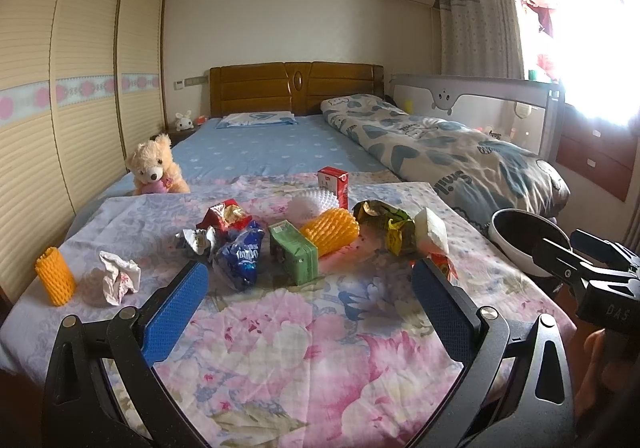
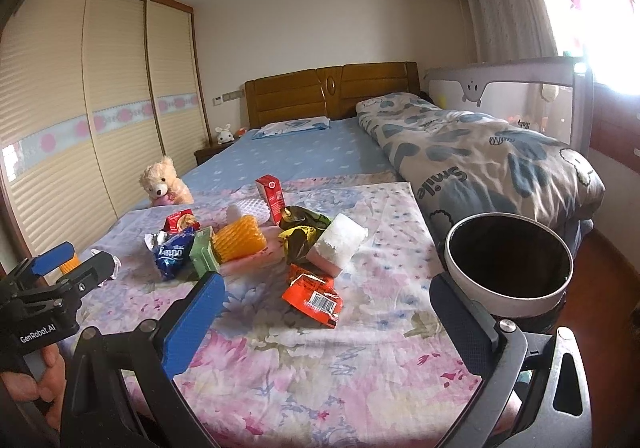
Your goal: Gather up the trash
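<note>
Trash lies on a floral sheet [image 1: 280,328] at the foot of the bed: a green carton [image 1: 294,252], a blue wrapper [image 1: 240,258], an orange foam net [image 1: 330,232], a red carton [image 1: 334,183], a dark green-yellow bag [image 1: 386,226], a white foam block [image 1: 432,232], crumpled paper [image 1: 120,276] and a second orange net [image 1: 55,282]. An orange-red wrapper [image 2: 314,296] lies nearest my right gripper. A white bin with a dark inside [image 2: 508,268] stands at the bed's right edge. My left gripper [image 1: 308,288] and right gripper [image 2: 328,300] are open and empty, short of the pile.
A teddy bear [image 1: 154,165] sits at the sheet's far left corner. A folded quilt [image 1: 460,151] lies along the bed's right side, with a crib rail [image 1: 480,99] behind. Wardrobe doors [image 1: 60,107] line the left wall.
</note>
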Demonstrator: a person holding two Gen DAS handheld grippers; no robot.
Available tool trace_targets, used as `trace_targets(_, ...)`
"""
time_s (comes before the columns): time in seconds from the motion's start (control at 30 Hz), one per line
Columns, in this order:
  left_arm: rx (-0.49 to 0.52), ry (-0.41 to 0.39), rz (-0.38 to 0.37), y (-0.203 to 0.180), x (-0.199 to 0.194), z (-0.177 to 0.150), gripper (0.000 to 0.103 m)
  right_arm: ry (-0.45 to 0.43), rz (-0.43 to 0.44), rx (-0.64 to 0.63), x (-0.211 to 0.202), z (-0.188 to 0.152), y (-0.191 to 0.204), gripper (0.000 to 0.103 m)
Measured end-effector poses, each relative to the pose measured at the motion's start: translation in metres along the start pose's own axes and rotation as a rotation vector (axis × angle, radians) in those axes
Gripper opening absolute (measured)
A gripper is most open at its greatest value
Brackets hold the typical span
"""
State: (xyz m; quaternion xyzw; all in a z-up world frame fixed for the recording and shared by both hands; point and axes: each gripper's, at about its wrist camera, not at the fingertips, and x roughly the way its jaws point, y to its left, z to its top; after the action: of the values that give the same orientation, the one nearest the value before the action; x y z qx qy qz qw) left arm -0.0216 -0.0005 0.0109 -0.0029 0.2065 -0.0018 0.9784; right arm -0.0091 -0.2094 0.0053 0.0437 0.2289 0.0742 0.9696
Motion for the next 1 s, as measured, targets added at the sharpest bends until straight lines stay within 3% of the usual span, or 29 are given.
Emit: trace_targets(1.0, -0.001, 0.022, 0.001, -0.0020, 0.0043, -0.0084, 0.103, 0.032, 0.037, 0.015, 0.0047, 0.0005, 0.0007, 0.103)
